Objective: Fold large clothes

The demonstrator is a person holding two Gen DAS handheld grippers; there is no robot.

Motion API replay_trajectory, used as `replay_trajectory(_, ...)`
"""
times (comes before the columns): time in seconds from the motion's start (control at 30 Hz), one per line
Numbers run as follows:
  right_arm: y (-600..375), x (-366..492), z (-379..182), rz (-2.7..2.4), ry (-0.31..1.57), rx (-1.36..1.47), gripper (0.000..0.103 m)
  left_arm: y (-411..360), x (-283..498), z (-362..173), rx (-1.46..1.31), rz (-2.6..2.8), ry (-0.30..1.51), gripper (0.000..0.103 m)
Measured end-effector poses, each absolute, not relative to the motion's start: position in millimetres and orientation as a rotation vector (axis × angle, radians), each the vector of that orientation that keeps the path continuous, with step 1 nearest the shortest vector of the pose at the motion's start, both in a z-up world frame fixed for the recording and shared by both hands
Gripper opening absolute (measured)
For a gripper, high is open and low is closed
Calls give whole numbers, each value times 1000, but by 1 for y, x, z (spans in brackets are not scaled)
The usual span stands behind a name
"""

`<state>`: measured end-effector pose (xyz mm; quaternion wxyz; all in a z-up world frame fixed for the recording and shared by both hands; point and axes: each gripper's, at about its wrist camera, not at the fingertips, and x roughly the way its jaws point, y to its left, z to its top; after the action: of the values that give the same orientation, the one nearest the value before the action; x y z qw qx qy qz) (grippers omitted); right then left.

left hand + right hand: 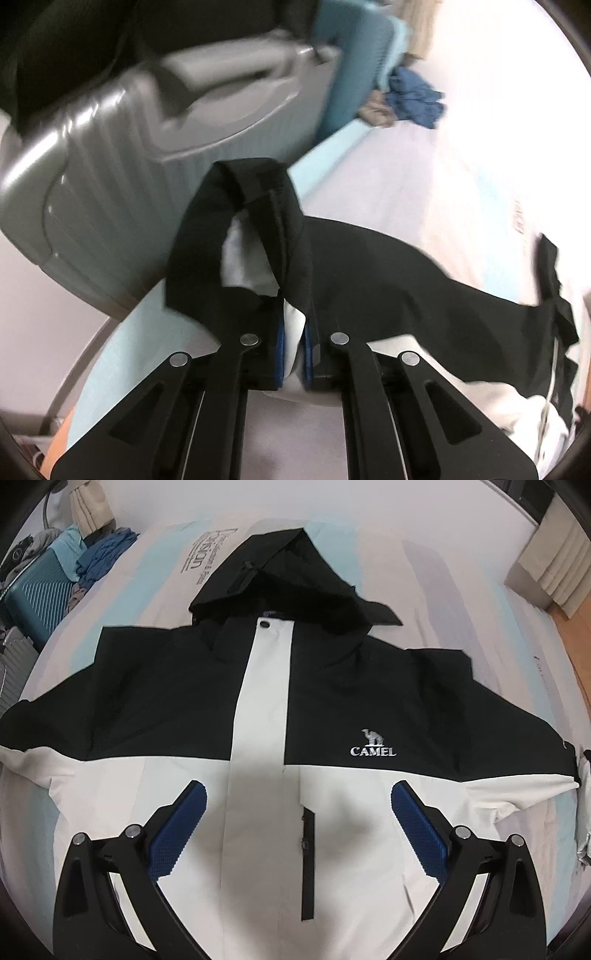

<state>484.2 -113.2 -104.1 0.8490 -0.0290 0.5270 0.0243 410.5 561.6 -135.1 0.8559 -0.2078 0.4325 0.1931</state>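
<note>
A black and white hooded jacket [258,709] with a CAMEL logo lies flat, front up, on the bed, hood at the far end and both sleeves spread out. My right gripper [297,794] is open and empty, held above the jacket's white lower front. My left gripper [293,321] is shut on the sleeve cuff [240,221] of the jacket; the black cuff loops up over the fingertips with white lining showing. The sleeve [406,280] trails off to the right.
A grey hard suitcase [129,158] stands close beside the bed at the left. A teal suitcase [37,594] and a pile of blue clothes [103,550] sit at the bed's far left corner. A curtain [554,565] hangs at the far right, over a wood floor.
</note>
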Motion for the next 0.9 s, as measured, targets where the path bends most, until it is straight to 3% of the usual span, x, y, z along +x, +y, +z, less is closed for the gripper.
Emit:
replay_trajectory(0.47, -225, 495, -83, -66, 1079, 26, 96, 351, 468, -50, -265, 130, 903, 6)
replay_trajectory(0.9, -414, 484, -81, -68, 1060, -15, 96, 82, 516, -41, -128, -3, 887, 6)
